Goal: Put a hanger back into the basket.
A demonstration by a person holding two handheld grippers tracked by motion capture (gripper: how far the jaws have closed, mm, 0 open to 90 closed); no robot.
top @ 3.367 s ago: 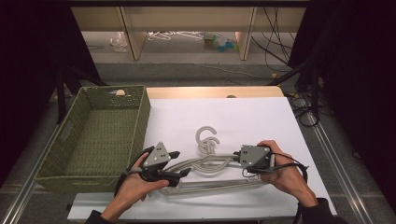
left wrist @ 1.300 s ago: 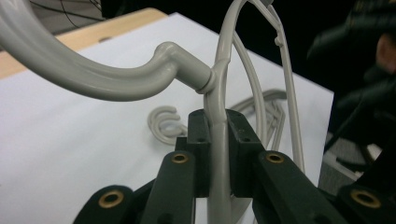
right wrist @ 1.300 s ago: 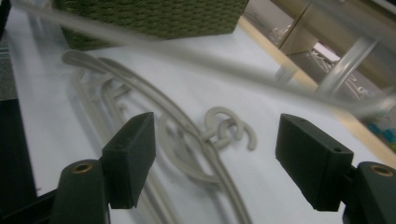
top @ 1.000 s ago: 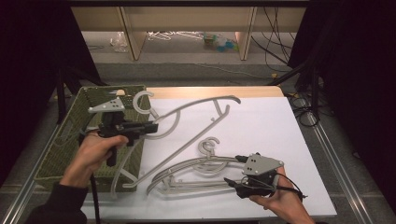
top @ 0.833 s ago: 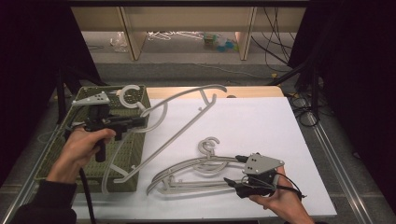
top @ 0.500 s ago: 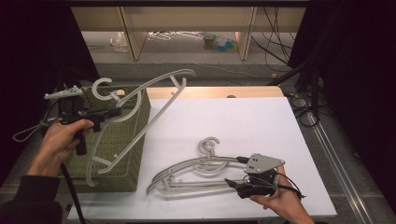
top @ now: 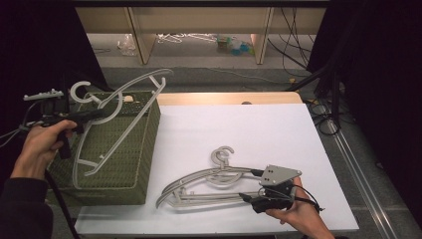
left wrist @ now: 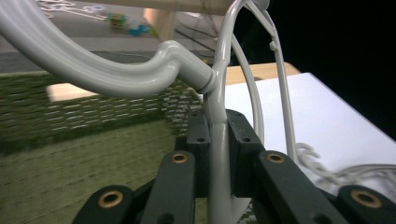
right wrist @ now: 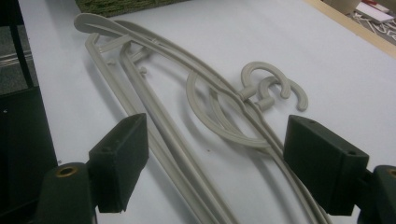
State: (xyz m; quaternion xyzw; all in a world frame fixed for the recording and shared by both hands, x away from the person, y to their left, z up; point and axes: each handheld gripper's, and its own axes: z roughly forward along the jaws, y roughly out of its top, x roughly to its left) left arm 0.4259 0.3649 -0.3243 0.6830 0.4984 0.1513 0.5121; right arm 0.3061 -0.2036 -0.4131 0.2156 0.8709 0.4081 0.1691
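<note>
High view: left hand-held gripper (top: 94,115) clamped on a grey hanger (top: 117,122), held tilted in the air over the green basket (top: 130,164). Right hand-held gripper (top: 246,184), jaws apart, sits at the end of the hangers (top: 209,181) stacked on the white table (top: 278,129).

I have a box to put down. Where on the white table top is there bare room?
The far half of the white table top is bare, between the green basket and the right edge. The near middle is crowded by stacked hangers and the right hand-held gripper.
</note>
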